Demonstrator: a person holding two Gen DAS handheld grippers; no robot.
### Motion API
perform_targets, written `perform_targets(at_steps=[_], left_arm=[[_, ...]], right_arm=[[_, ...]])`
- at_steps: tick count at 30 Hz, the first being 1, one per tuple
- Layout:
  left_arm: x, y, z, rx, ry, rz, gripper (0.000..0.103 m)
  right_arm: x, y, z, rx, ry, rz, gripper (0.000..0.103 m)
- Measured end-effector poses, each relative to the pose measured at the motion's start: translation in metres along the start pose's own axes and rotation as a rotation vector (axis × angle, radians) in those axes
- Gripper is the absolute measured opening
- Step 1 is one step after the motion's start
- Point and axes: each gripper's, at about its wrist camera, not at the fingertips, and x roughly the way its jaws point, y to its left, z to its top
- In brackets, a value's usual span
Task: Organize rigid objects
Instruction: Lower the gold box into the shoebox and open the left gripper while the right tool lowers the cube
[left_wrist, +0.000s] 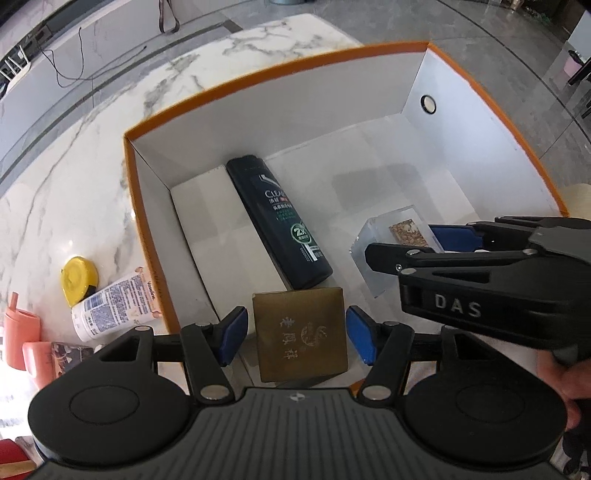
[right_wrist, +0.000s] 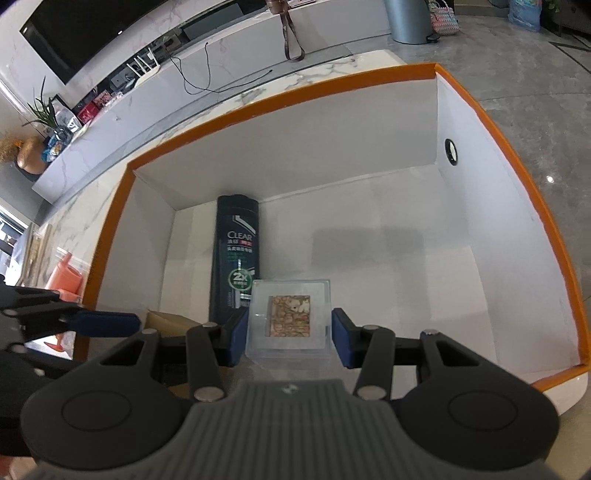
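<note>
An orange-rimmed box (left_wrist: 147, 225) with white inner walls stands on the marble table; it also shows in the right wrist view (right_wrist: 498, 122). A dark Clear shampoo bottle (left_wrist: 277, 221) (right_wrist: 236, 254) lies on its floor. A bronze square box (left_wrist: 301, 334) lies between the open pads of my left gripper (left_wrist: 297, 334), with gaps on both sides. A clear plastic case (right_wrist: 288, 321) with a brown patterned insert sits between the pads of my right gripper (right_wrist: 290, 334); small gaps show. The case (left_wrist: 391, 236) and right gripper also show in the left wrist view.
Outside the box on the left lie a white tube (left_wrist: 110, 306), a yellow round tape measure (left_wrist: 77, 280) and salmon-pink containers (left_wrist: 22, 336). The box's right wall has a round grommet (right_wrist: 451, 151). A TV console with cables stands behind the table.
</note>
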Motion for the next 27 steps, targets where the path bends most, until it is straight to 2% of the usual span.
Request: perform_targets(at_steps=[9, 15, 18, 21, 27], left_arm=[[-0.031, 0.007, -0.011, 0.014, -0.091, 0.038, 0.07], [-0.04, 0.011, -0.017, 0.0, -0.114, 0.046, 0.07], [-0.043, 0.012, -0.018, -0.005, -0.121, 0.052, 0.062], [-0.047, 0.017, -0.022, -0.017, -0.128, 0.053, 0.062], [-0.059, 0.026, -0.026, -0.044, -0.164, 0.034, 0.062]], right_arm=[[0.005, 0.007, -0.003, -0.032, 0.019, -0.028, 0.048], [0.011, 0.023, -0.007, -0.095, 0.066, -0.032, 0.048], [0.014, 0.032, -0.011, -0.125, 0.088, -0.032, 0.048], [0.018, 0.041, -0.014, -0.155, 0.121, -0.032, 0.048], [0.019, 0.041, -0.016, -0.122, 0.144, -0.02, 0.048]])
